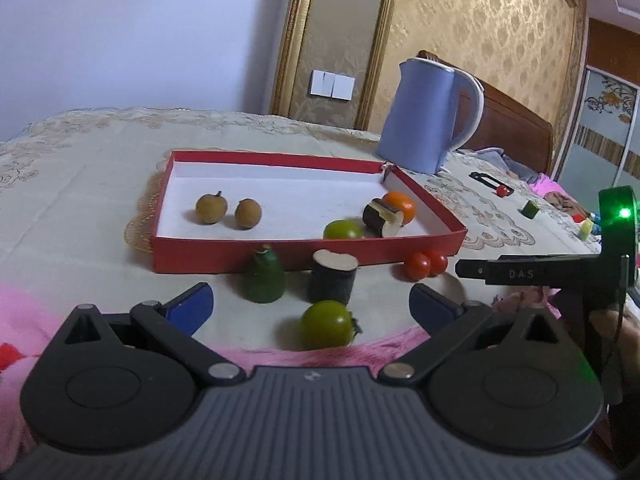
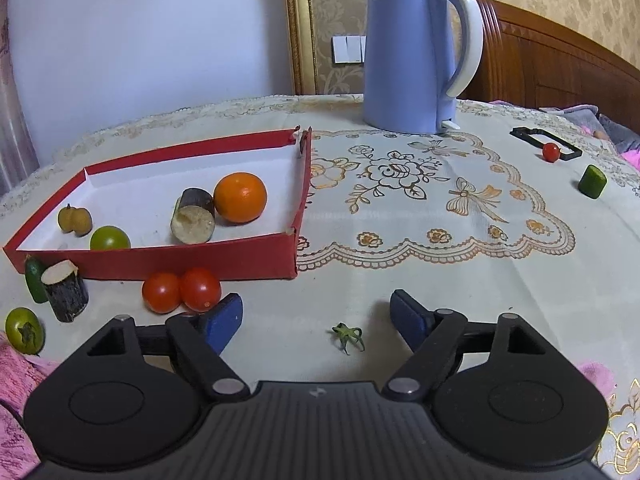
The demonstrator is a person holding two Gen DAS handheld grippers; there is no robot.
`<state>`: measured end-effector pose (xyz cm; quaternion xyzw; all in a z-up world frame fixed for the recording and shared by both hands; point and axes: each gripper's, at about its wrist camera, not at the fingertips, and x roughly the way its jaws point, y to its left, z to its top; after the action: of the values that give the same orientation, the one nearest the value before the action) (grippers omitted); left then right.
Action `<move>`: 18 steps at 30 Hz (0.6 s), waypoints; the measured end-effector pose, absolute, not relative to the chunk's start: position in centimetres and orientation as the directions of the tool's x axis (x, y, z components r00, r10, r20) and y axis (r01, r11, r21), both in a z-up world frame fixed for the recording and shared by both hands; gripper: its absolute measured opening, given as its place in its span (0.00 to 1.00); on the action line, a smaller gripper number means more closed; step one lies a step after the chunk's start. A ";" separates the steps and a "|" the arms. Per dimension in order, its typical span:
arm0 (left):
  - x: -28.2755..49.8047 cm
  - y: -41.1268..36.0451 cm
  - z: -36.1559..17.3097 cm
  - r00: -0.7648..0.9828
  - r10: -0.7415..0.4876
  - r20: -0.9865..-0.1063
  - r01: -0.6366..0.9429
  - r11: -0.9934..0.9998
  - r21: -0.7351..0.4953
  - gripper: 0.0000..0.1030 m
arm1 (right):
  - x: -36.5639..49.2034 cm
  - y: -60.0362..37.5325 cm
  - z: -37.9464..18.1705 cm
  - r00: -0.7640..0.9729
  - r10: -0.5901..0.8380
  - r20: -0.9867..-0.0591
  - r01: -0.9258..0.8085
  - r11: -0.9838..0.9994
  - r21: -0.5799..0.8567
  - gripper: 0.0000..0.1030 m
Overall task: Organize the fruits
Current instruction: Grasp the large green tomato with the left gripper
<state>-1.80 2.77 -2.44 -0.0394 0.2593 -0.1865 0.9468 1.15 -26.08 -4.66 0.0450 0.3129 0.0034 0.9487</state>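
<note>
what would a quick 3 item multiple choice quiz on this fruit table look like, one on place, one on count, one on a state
1. Where is the orange?
A. inside the red box
B. beside the kettle
C. on the pink cloth

2. How many red tomatoes lie just outside the box's front wall?
A. one
B. two
C. four

3. How does the right gripper stand?
A. shut on a tomato
B. shut on nothing
C. open, holding nothing

Answers: 1 A, the orange sits on the box's white floor next to an eggplant piece. 2 B, a touching pair lies there. 3 C, its blue pads stand apart with only tablecloth and a green stem between.
</note>
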 end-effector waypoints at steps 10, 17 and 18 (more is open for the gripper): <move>-0.8 1.3 -3.7 0.765 -0.362 -0.532 0.332 0.930 -0.156 0.85 | 1.3 -25.7 -4.7 0.799 0.020 -0.601 0.020 0.998 0.060 0.79; -0.6 0.5 -4.2 0.752 -0.353 -0.557 0.332 0.933 -0.142 0.65 | 1.4 -25.4 -4.7 0.795 0.009 -0.607 0.018 0.999 0.039 0.80; -0.5 0.4 -4.3 0.753 -0.347 -0.559 0.328 0.934 -0.138 0.64 | 1.4 -25.4 -4.7 0.795 0.009 -0.607 0.018 0.999 0.040 0.80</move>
<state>-0.52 0.39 -4.27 -0.0156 0.3015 -0.1805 0.9361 1.39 -25.41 -4.73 0.0217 0.3202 -0.0023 0.9471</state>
